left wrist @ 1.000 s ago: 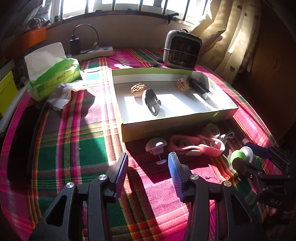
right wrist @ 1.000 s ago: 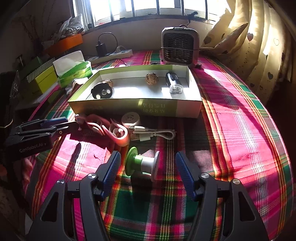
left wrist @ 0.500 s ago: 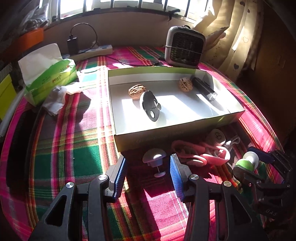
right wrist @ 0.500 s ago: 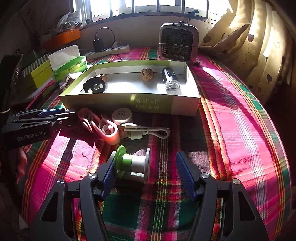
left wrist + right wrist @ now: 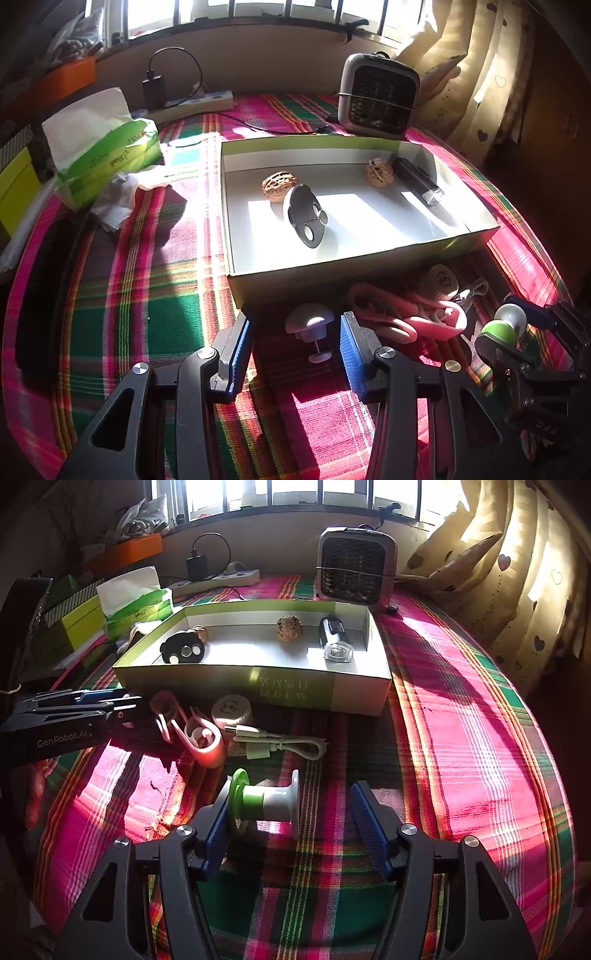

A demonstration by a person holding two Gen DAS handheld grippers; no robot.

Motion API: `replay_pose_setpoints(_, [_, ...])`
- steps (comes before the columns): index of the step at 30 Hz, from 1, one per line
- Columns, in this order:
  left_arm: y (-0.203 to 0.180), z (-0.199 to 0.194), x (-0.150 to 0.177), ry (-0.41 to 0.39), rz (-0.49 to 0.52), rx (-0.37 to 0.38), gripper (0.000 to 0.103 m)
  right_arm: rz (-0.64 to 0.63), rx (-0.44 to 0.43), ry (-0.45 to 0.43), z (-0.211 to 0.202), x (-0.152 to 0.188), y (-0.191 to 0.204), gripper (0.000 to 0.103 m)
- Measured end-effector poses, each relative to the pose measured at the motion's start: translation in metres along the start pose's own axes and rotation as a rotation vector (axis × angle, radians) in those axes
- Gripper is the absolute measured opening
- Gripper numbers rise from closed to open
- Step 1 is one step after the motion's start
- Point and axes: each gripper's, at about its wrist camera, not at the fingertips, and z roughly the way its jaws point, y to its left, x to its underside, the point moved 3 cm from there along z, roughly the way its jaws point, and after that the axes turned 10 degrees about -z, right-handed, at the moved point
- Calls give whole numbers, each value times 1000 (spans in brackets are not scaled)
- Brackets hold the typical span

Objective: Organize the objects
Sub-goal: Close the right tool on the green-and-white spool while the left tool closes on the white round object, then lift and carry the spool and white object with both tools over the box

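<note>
The small mushroom-shaped hook (image 5: 309,325) stands on the plaid worktop (image 5: 147,295) at six o'clock of the open box (image 5: 236,284), between the spread, just-narrowing left tongs (image 5: 295,345), which should centre before pinching, while the spread right tongs (image 5: 291,814) bracket the green-and-white spool (image 5: 264,799).

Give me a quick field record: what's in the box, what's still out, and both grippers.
in box: two walnuts, black disc, torch
on cloth: mushroom knob, pink clip, white cable, round cap, spool
left gripper: jaws just closing in, knob between them, not gripped
right gripper: open, spool between the jaws, near the left pad
</note>
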Motion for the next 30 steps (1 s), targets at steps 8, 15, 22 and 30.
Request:
replay_pose_setpoints(8, [4, -1, 1, -9, -16, -21, 27, 4, 5, -6, -2, 1, -4, 50])
replay_pose_setpoints(15, [5, -1, 2, -16, -17, -35, 19, 1, -2, -13, -2, 2, -4, 38])
replay_pose_setpoints(22, [6, -2, 2, -18, -17, -35, 19, 2, -2, -16, -2, 2, -5, 34])
replay_pose_setpoints(30, [6, -2, 2, -18, -16, -35, 19, 3, -2, -17, -2, 2, -5, 33])
